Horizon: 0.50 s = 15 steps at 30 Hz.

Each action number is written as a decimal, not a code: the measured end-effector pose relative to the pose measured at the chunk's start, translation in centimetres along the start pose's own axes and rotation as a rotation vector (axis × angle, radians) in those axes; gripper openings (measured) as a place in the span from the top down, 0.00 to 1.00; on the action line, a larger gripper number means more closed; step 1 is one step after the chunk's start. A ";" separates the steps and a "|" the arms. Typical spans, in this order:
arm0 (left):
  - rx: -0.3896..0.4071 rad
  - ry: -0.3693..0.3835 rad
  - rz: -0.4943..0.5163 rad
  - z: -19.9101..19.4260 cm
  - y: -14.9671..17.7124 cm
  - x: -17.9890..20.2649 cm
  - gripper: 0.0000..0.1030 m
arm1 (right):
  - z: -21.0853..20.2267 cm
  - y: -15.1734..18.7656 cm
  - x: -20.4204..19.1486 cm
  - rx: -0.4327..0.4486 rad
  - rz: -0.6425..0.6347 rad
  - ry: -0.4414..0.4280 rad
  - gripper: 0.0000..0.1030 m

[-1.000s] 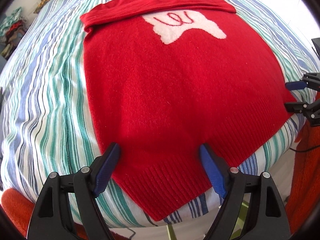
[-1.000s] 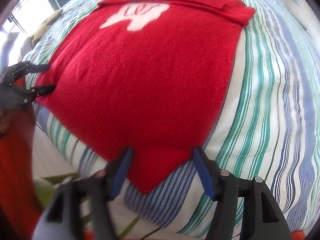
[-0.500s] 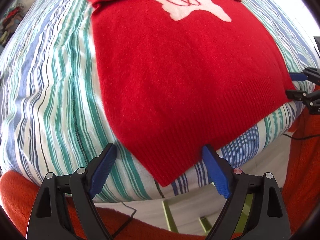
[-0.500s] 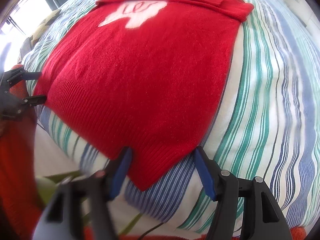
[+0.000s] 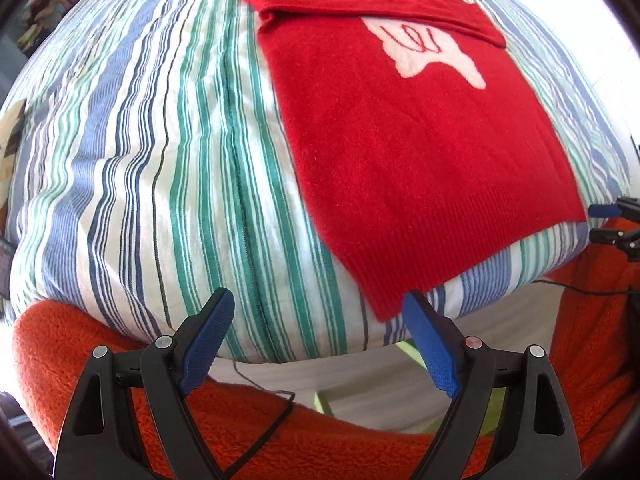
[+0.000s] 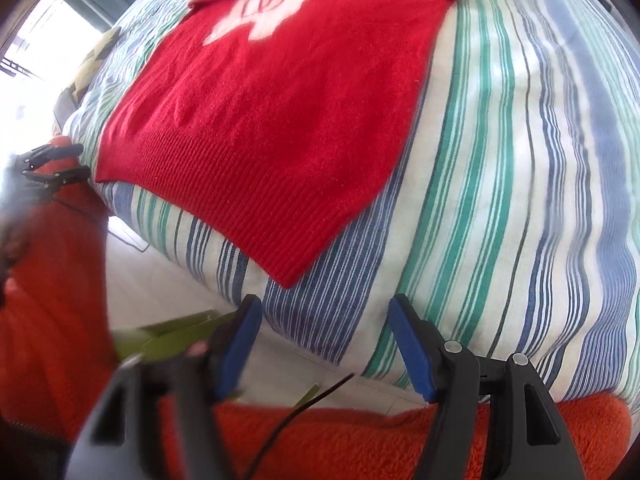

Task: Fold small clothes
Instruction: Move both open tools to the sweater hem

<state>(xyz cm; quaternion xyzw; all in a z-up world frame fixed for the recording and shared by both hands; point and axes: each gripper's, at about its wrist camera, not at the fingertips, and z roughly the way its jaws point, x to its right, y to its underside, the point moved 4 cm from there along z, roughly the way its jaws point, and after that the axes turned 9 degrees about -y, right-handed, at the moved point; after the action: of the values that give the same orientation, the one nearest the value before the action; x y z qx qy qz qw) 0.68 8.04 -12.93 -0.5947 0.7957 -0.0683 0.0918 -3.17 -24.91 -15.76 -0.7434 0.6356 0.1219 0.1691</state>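
Right now one red sweater lies flat on the striped bed, its sleeves already folded across the top edge and the white hand motif showing just under them. My left tongs hang off the near edge of the bed, jaws wide and holding nothing; the sweater's near-left hem corner sits ahead and slightly to the right of them, close by the right-hand blue pad. My right tongs are likewise spread wide and empty, and the near-right hem corner lies just ahead, a little to their left. The long axis of the sweater runs away from me, from the ribbed hem at the bed's edge up toward the folded sleeves. Each pair of tongs is nearest its own hem corner, so I judge the coming move to be a pinch at both corners and a carry of the hem toward the far end. Count: one sweater, one motif, two tongs, one bed. An orange fleece fills the foreground below.
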 end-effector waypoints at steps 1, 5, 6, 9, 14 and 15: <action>0.003 0.009 -0.013 -0.1 -0.1 -0.3 0.15 | -0.5 0.3 0.2 0.017 0.015 -0.007 0.36; -0.011 -0.016 -0.026 0.6 -0.6 -0.2 0.15 | -2.6 0.5 0.7 0.131 0.069 -0.019 0.36; -0.021 -0.015 -0.028 0.8 -0.4 -0.2 0.15 | -3.0 0.3 0.7 0.161 0.089 -0.035 0.36; -0.047 0.017 -0.038 1.4 -1.3 2.1 0.15 | -4.3 -0.3 1.0 0.236 0.143 -0.094 0.36; -0.075 0.092 -0.078 2.4 -0.9 3.4 0.15 | -3.1 -0.7 0.4 0.236 0.214 -0.171 0.36; -0.081 0.105 -0.092 2.7 -0.9 3.4 0.15 | -2.6 -0.7 0.3 0.234 0.237 -0.197 0.36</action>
<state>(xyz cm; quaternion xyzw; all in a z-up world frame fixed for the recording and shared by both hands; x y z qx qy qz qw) 1.21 4.50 -15.61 -0.6296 0.7733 -0.0715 0.0224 -2.50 -26.09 -13.46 -0.6230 0.7090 0.1385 0.3000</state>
